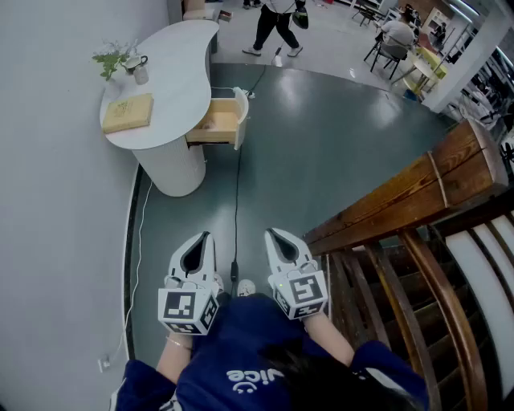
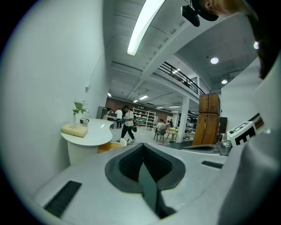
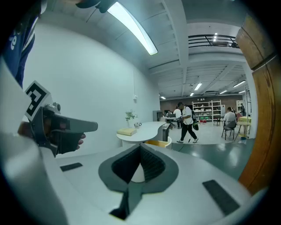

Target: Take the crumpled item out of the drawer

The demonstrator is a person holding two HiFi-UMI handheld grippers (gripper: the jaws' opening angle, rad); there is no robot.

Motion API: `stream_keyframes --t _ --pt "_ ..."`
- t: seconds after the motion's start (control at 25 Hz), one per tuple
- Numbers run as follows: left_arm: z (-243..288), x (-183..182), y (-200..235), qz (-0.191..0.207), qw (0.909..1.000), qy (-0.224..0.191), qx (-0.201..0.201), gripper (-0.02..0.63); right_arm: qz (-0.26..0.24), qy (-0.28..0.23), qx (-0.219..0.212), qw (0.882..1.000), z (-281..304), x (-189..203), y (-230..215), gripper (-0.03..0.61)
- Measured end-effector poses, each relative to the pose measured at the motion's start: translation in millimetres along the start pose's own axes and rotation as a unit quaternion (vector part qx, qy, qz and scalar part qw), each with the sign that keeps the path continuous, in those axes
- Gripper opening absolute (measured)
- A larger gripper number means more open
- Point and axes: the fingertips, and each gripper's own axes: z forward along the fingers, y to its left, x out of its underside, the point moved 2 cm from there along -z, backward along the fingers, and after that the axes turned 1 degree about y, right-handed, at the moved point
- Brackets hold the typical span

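The open wooden drawer (image 1: 217, 122) sticks out of a white rounded table (image 1: 173, 76) far ahead at the upper left. I cannot make out a crumpled item inside it from here. Both grippers are held close to the person's body, well short of the table. My left gripper (image 1: 204, 238) has its jaws closed together with nothing in them, and so does my right gripper (image 1: 271, 233). The drawer (image 2: 109, 147) shows small beyond the left gripper (image 2: 142, 149). It also shows as the drawer (image 3: 158, 143) past the right gripper (image 3: 140, 147).
On the table lie a tan book (image 1: 127, 112), a small plant (image 1: 111, 59) and a mug (image 1: 140, 66). A wooden stair railing (image 1: 401, 209) runs close on the right. A cable (image 1: 237, 201) crosses the grey floor. A person (image 1: 277, 24) walks beyond the table.
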Motion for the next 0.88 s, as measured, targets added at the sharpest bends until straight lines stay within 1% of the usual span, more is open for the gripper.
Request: stream_keyframes --t 0.32,0.52,0.68,0.88 --pt "3 0 -2 0.001 1.0000 -0.002 -0.006 0.003 -0.009 0.002 -0.009 1.000 4 0 -2 0.006" --pt "10 6 -5 -0.009 0.9998 -0.005 -0.018 0.003 0.017 -0.016 -0.013 1.000 5 -2 -15 0.006" --pt "20 14 -8 -0.024 0.9996 0.002 -0.017 0.003 0.026 -0.003 -0.007 1.000 7 7 -27 0.008" --pt "44 10 -3 -0.009 0.9999 -0.001 -0.005 0.003 0.039 0.006 0.000 0.999 22 10 -41 0.007"
